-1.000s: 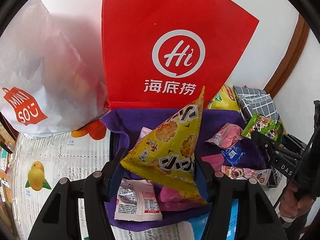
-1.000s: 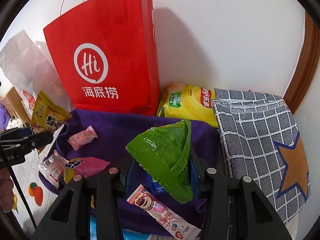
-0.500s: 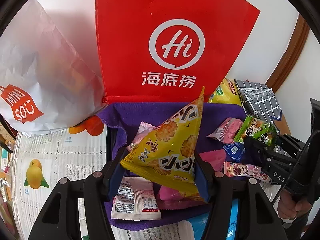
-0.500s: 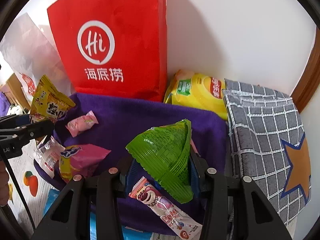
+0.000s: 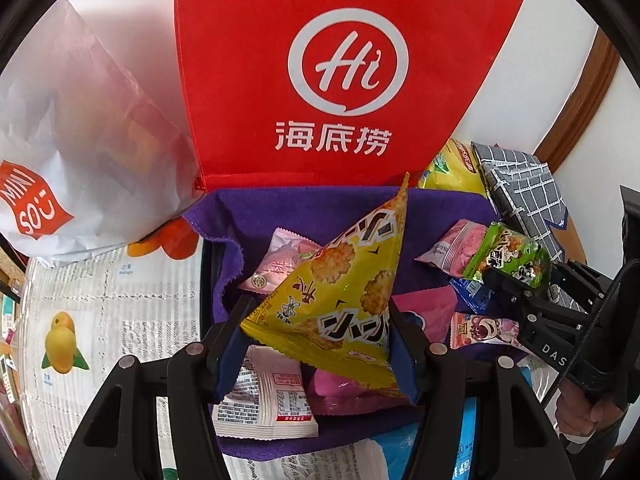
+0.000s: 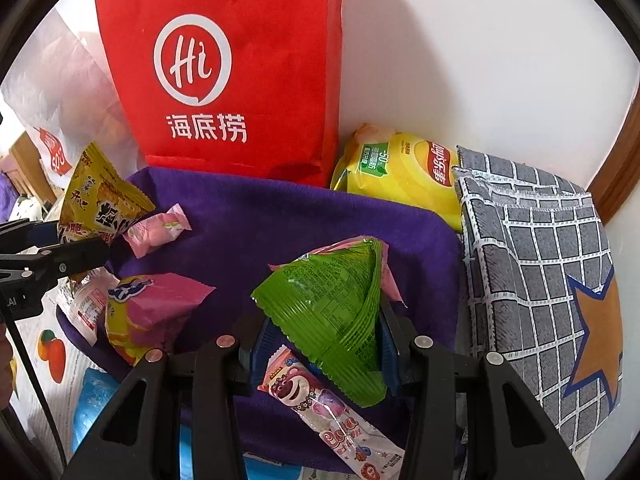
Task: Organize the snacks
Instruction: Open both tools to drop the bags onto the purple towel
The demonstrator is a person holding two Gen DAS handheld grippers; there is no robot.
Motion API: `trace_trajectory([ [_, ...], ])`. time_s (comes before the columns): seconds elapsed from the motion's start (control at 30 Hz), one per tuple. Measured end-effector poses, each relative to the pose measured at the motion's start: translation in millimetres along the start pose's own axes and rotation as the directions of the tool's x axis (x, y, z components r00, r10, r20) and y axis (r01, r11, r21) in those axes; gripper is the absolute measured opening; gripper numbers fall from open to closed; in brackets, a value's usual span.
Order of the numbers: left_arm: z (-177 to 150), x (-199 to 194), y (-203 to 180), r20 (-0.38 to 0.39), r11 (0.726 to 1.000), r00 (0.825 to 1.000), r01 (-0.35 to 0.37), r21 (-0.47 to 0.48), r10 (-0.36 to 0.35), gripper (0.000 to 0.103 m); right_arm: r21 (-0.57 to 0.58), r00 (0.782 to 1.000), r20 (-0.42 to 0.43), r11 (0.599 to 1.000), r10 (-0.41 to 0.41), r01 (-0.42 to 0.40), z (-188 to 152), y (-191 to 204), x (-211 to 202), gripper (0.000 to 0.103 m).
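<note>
My left gripper (image 5: 316,344) is shut on a yellow cracker packet (image 5: 340,296) and holds it above the purple cloth (image 5: 280,208); it also shows in the right wrist view (image 6: 100,208). My right gripper (image 6: 320,344) is shut on a green snack packet (image 6: 332,312), also seen in the left wrist view (image 5: 508,256). Loose on the cloth lie a pink candy (image 6: 158,230), a pink-and-yellow packet (image 6: 152,312), a white packet (image 5: 268,396) and a Lotso bear stick (image 6: 328,412).
A red Hi paper bag (image 5: 340,80) stands against the wall behind the cloth. A white Miniso bag (image 5: 72,152) is at the left. A yellow chips bag (image 6: 400,172) and a grey checked pouch (image 6: 540,280) are at the right.
Both grippers have moved forward toward the red bag, each still holding its packet. The bag looms larger in both views.
</note>
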State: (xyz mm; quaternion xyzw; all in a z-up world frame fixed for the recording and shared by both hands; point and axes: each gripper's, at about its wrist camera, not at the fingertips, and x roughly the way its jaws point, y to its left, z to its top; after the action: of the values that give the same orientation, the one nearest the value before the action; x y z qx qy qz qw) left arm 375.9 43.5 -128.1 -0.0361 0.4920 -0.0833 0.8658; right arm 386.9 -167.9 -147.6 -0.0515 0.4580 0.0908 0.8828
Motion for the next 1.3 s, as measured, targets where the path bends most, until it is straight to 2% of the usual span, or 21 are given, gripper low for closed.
trace_trajectory([
  [0.47,-4.5,7.7,-10.0,-0.027,1.0,1.0,0.017,0.024,-0.016,0.06,0.002,0.998,0.068,1.0,-0.017,0.017,3.7,-3.6,-19.8,0.046],
  [1.0,-4.4,3.7,-18.9,-0.012,0.998,0.999,0.042,0.039,-0.042,0.06,0.013,0.996,0.09,1.0,-0.029,0.028,4.8,-3.7,-27.5,0.046],
  [1.17,-3.0,-3.3,-20.1,-0.013,0.996,0.996,0.084,0.019,-0.083,0.072,0.019,0.995,0.095,0.999,-0.035,0.033,5.5,-1.2,-33.5,0.046],
  [1.3,-2.9,-11.6,-22.5,0.005,0.996,0.997,0.082,0.022,-0.083,0.074,0.024,0.994,0.104,0.999,-0.045,0.043,3.6,-0.4,-44.5,0.046],
])
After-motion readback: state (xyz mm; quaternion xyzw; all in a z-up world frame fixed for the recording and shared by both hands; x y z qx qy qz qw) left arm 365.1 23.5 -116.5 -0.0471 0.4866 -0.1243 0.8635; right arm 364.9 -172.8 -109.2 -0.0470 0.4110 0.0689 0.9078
